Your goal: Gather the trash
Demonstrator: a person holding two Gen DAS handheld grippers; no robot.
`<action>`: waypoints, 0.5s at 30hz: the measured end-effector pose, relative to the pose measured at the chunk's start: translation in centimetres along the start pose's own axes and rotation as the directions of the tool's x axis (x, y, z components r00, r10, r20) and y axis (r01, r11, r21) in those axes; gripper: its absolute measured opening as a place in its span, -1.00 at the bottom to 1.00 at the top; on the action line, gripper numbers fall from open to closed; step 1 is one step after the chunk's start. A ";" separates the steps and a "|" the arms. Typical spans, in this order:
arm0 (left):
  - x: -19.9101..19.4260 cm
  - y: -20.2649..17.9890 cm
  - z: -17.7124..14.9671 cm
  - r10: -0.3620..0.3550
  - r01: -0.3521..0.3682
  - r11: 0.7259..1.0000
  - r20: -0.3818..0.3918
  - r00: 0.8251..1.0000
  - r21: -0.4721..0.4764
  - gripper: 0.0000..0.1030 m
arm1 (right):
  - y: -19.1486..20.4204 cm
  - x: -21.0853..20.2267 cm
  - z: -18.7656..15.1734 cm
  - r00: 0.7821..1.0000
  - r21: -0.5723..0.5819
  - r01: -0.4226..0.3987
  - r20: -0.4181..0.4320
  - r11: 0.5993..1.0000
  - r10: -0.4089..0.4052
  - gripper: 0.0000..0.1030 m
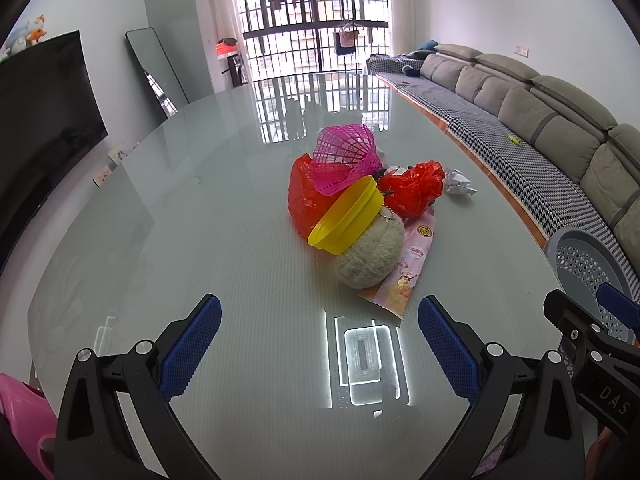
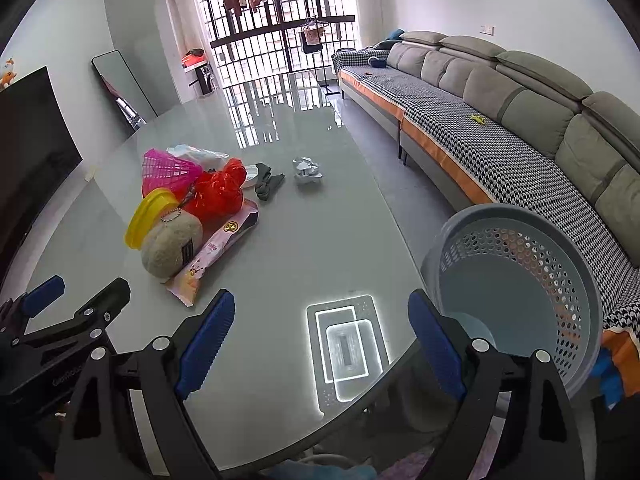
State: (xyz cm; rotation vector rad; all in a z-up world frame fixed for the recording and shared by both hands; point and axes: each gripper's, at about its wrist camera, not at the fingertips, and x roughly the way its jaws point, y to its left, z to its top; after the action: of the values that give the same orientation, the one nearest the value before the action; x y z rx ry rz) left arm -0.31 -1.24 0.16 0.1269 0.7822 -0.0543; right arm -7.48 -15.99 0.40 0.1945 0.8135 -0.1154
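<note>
Both claws spread apart, holding nothing: left claw (image 1: 320, 344) and right claw (image 2: 322, 344) low over the glossy tabletop (image 1: 180, 220). Ahead of the left claw, a trash heap: yellow lid (image 1: 346, 216) tilted on a beige plush ball (image 1: 370, 256), pink snack wrapper (image 1: 404, 276) lying lengthwise toward the claw, red plastic bag (image 1: 414, 190), crumpled paper (image 2: 307, 170) apart. Gray perforated basket (image 2: 516, 292) just right of the right claw.

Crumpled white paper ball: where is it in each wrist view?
Left wrist: crumpled white paper ball right of centre, beside the red plastic bag.
Right wrist: upper centre, lying apart on the glass table.
Shared landmark: round yellow plastic lid.
</note>
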 end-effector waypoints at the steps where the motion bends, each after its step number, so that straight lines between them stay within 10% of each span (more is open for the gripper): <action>1: 0.0 0.0 0.0 0.000 0.000 1.000 0.000 1.000 0.000 0.88 | 0.0 0.0 0.0 1.000 -0.001 0.000 0.000 1.000 0.000 0.64; 15: 0.0 0.0 0.0 0.000 0.000 1.000 0.001 1.000 -0.001 0.88 | -0.1 -0.1 0.0 1.000 0.002 0.000 0.002 1.000 0.000 0.64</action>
State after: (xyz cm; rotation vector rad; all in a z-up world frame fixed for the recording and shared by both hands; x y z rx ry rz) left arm -0.32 -1.22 0.17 0.1263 0.7814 -0.0541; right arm -7.56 -16.05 0.53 0.1964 0.8112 -0.1165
